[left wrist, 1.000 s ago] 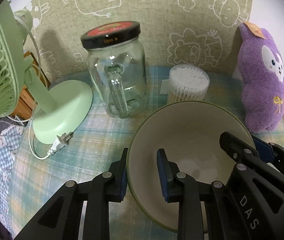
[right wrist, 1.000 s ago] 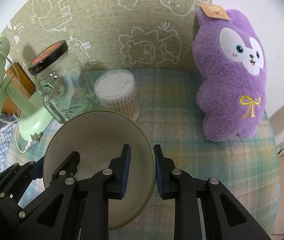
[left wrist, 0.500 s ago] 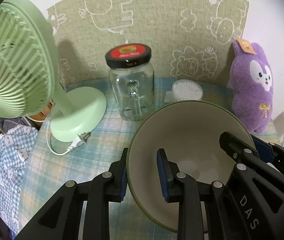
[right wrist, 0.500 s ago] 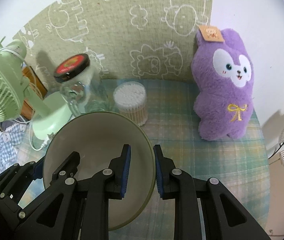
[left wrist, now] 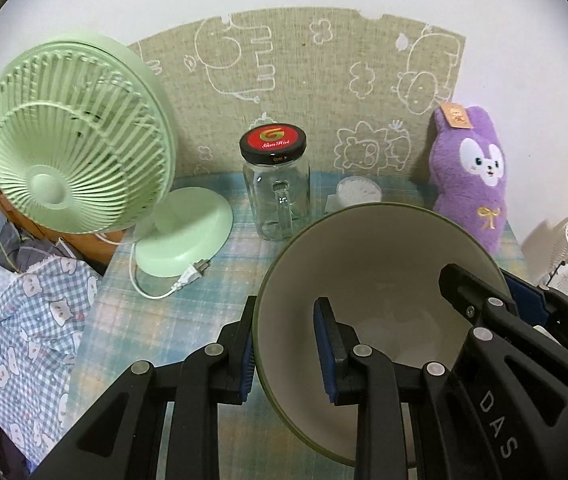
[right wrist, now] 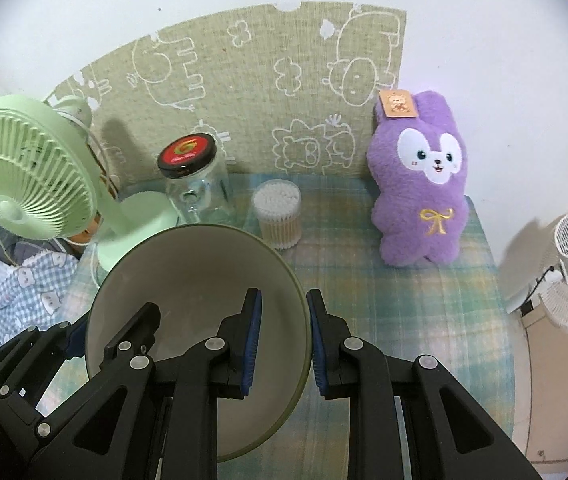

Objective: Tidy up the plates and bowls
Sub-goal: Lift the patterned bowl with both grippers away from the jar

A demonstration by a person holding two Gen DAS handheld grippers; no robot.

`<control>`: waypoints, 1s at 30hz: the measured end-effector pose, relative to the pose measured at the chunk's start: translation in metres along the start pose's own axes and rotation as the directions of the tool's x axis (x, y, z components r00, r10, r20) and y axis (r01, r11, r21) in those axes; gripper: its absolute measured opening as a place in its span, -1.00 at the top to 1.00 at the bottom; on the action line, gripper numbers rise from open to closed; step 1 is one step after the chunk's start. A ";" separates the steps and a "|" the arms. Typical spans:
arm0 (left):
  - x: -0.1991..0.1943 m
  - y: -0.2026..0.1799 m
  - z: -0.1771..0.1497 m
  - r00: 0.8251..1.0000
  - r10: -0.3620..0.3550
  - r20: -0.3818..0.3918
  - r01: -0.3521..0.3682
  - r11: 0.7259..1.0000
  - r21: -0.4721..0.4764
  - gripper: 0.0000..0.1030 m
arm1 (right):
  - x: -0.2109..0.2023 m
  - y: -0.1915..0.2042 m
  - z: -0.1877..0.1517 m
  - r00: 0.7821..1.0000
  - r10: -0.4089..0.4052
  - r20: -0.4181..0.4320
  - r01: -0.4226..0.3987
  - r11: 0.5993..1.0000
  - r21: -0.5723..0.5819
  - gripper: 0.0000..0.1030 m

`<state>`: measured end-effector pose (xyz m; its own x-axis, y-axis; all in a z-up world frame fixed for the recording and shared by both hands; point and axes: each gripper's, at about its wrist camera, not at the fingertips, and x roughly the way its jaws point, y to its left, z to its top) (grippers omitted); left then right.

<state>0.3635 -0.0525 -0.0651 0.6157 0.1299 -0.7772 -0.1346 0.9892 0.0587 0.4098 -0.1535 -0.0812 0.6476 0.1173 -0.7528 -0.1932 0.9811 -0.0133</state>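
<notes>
Bowl [left wrist: 368, 264] is gripped at opposite rim edges by left gripper [left wrist: 286, 350] and right gripper [right wrist: 281, 342], jaws narrowed onto the wall. It has been raised above the table [right wrist: 384, 292], apparently clear; jar [left wrist: 275, 184] has receded. Relocation is under way.

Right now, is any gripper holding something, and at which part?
Both hold one bowl. The left gripper clamps its left rim; the right gripper clamps the opposite rim.
</notes>
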 end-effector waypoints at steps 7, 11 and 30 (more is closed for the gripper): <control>-0.037 0.009 -0.012 0.999 -0.018 0.029 0.018 1.000 0.005 0.52 | -0.044 0.010 -0.014 0.999 -0.018 0.029 0.018 1.000 0.008 0.49; -0.058 0.013 -0.018 0.999 -0.029 0.046 0.028 1.000 0.013 0.52 | -0.065 0.015 -0.022 0.999 -0.028 0.045 0.027 1.000 0.013 0.49; -0.127 0.034 -0.079 0.995 -0.070 0.069 0.067 0.997 0.050 0.52 | -0.145 0.039 -0.093 0.995 -0.068 0.073 0.065 0.997 0.045 0.49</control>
<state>0.2196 -0.0411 -0.0139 0.6757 0.0644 -0.7344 -0.0541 0.9978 0.0377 0.2398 -0.1468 -0.0337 0.7112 0.0608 -0.7003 -0.1169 0.9926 -0.0326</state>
